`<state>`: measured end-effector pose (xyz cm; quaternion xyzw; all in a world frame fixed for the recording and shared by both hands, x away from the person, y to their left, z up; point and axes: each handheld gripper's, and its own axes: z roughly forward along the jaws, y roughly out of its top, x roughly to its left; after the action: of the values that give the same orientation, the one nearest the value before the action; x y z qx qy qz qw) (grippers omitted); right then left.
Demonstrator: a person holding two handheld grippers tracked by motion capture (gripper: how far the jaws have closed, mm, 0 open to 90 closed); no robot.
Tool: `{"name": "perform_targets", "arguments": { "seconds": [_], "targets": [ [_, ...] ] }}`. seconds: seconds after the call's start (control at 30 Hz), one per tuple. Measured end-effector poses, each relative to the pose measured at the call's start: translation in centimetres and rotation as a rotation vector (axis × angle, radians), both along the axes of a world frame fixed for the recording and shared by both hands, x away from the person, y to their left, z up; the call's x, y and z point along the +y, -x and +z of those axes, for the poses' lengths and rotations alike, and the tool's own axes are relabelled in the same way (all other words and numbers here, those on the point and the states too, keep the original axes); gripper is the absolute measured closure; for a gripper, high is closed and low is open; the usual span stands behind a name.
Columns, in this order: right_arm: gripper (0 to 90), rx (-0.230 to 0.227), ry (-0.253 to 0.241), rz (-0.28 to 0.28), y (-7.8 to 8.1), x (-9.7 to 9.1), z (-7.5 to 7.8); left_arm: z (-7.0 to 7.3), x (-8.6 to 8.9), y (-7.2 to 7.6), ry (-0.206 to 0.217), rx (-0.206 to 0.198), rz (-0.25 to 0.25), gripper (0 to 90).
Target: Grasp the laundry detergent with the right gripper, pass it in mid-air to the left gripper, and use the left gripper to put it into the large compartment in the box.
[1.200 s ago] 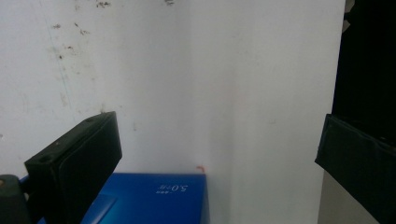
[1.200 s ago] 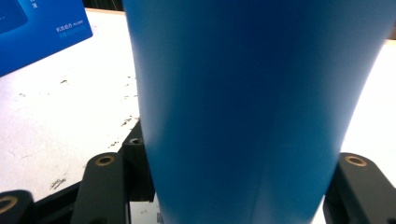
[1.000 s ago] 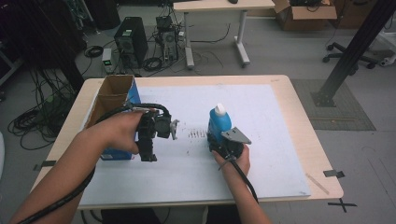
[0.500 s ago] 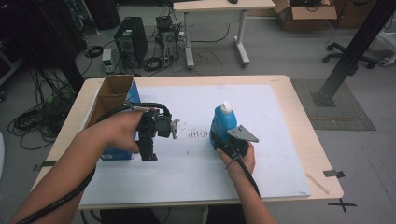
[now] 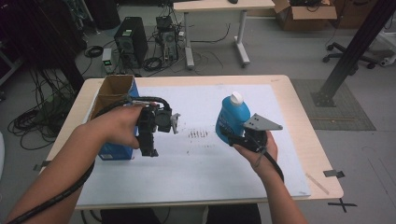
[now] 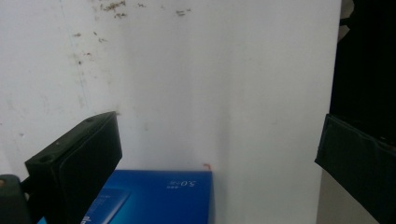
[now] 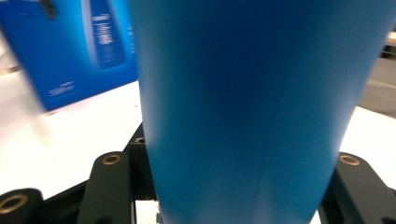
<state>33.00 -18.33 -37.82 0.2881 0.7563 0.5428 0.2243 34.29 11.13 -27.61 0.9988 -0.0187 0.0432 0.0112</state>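
Right gripper (image 5: 236, 135) closed on lower body of blue bottle (image 5: 232, 117), held above white mat (image 5: 196, 177), right of centre. Low grip likely keeps bottle steady for packing. Long axis near vertical, white cap (image 5: 236, 97) up. Left gripper (image 5: 148, 144) open, empty, beside open blue box (image 5: 112, 151), probably to steady it.
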Motion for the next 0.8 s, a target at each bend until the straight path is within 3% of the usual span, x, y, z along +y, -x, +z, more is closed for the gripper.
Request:
{"name": "perform_targets", "arguments": {
  "seconds": [0.1, 0.13, 0.17, 0.27, 0.3, 0.33, 0.43, 0.47, 0.57, 0.8],
  "targets": [
    [42.8, -0.009, 0.032, 0.071, 0.4, -0.6, 0.7, 0.4, -0.1, 0.0, 0.005, 0.001, -0.005, 0.5],
    [42.8, -0.009, 0.032, 0.071, 0.4, -0.6, 0.7, 0.6, -0.1, 0.0, 0.007, 0.003, -0.002, 0.5],
    [42.8, -0.010, 0.042, 0.120, 0.8, -0.8, 0.9, 1.0, -0.2, 0.0, 0.011, -0.001, -0.005, 0.4],
    [42.8, -0.008, 0.065, 0.162, 1.1, -1.0, 1.0, 1.3, -0.3, 0.1, 0.014, -0.001, -0.010, 0.4],
    [42.8, -0.009, 0.085, 0.204, 1.4, -1.0, 1.0, 1.5, -0.4, 0.1, 0.014, -0.001, -0.012, 0.4],
    [42.8, -0.009, 0.085, 0.204, 1.4, -1.0, 1.0, 1.7, -0.5, 0.1, 0.014, -0.002, -0.014, 0.4],
    [42.8, 0.006, 0.098, 0.290, 1.7, -1.0, 0.6, 2.4, -1.1, 0.3, 0.015, 0.001, -0.026, 0.4],
    [42.8, 0.006, 0.098, 0.290, 1.7, -1.0, 0.6, 2.4, -1.1, 0.3, 0.015, 0.001, -0.026, 0.4],
    [42.8, 0.013, 0.096, 0.359, 2.0, -0.5, 0.0, 3.1, -1.6, 0.5, 0.029, 0.004, -0.037, 0.4],
    [42.8, 0.022, 0.084, 0.435, 2.1, 0.5, -0.9, 3.8, -2.3, 0.7, 0.032, 0.016, -0.047, 0.4]
  ]
}}
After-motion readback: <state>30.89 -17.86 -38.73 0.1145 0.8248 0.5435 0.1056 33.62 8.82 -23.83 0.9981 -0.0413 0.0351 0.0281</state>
